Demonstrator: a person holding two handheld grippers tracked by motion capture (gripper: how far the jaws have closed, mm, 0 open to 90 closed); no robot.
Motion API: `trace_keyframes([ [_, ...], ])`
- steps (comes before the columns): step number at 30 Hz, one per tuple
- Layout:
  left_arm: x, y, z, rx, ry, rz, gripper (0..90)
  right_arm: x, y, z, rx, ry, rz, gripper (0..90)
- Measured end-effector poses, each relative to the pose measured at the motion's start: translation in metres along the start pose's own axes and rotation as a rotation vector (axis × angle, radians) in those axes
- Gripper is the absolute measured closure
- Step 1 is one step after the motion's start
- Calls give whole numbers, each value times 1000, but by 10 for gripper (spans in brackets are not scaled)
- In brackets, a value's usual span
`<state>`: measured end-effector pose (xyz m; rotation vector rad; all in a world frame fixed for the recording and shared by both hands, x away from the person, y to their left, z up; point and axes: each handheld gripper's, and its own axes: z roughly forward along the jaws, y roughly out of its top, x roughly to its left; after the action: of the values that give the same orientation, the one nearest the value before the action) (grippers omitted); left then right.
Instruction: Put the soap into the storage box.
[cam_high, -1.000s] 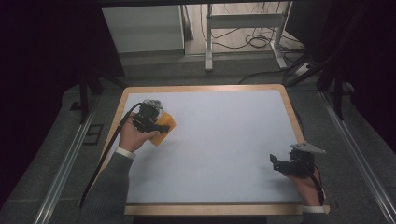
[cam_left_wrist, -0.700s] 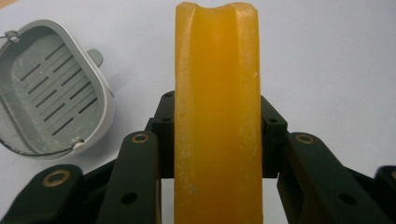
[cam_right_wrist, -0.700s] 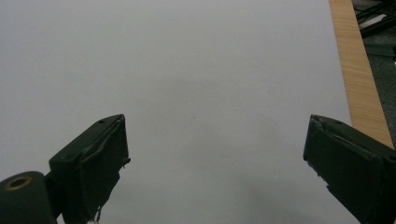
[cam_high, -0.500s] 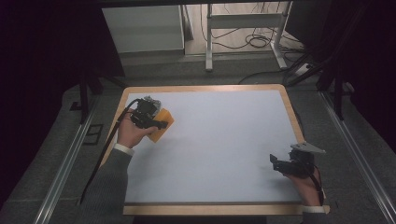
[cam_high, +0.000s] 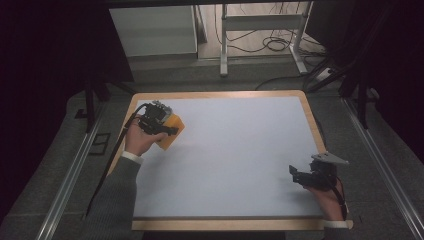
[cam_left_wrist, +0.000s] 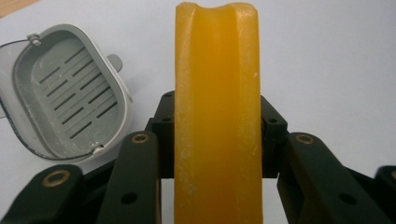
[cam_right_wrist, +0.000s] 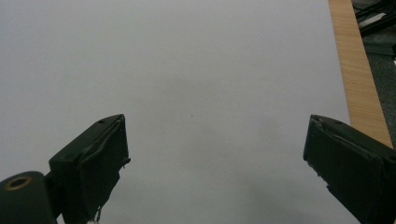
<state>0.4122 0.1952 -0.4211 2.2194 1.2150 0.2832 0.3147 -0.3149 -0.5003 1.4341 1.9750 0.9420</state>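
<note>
- At the far left of the counter (cam_high: 235, 160), the left gripper (cam_high: 167, 131) holds a bar of orange soap (cam_left_wrist: 217, 116), its jaws closed on the bar's two broad sides.
- In the left gripper view the soap stands on edge between the pads, its narrow grooved face toward the camera and the jaws pressed flat against it.
- A grey soap dish (cam_left_wrist: 65, 109) with a slotted floor lies open and empty on the white surface just left of the bar in that view. Part of a clear lid seems to hang at its rim, though too little of it shows to be sure.
- The right gripper (cam_high: 302, 176) waits at the near right of the counter, well apart from the soap; its jaws stand wide with nothing between them, bare white surface ahead in the right gripper view.
- Progress, as a judgement: the pick-up looks done, with the bar firmly gripped near the dish. The likely remaining work is to carry it over the dish, lay it flat inside and let go; whether a lid must then be closed cannot be told.
</note>
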Motion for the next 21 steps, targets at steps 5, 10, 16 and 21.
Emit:
trace_keyframes([
  [5, 4, 5, 0, -1, 5, -12, 611, -1, 0, 0, 0, 0, 0, 67],
  [10, 7, 8, 2, 7, 6, -11, 611, -1, 0, 0, 2, -1, 0, 67],
  [16, 13, 13, 4, 17, 1, -18, 611, -1, 0, 0, 1, -4, 0, 67],
  [21, 18, 16, 4, 10, 9, -30, 611, -2, 0, 0, 2, -3, 0, 67],
])
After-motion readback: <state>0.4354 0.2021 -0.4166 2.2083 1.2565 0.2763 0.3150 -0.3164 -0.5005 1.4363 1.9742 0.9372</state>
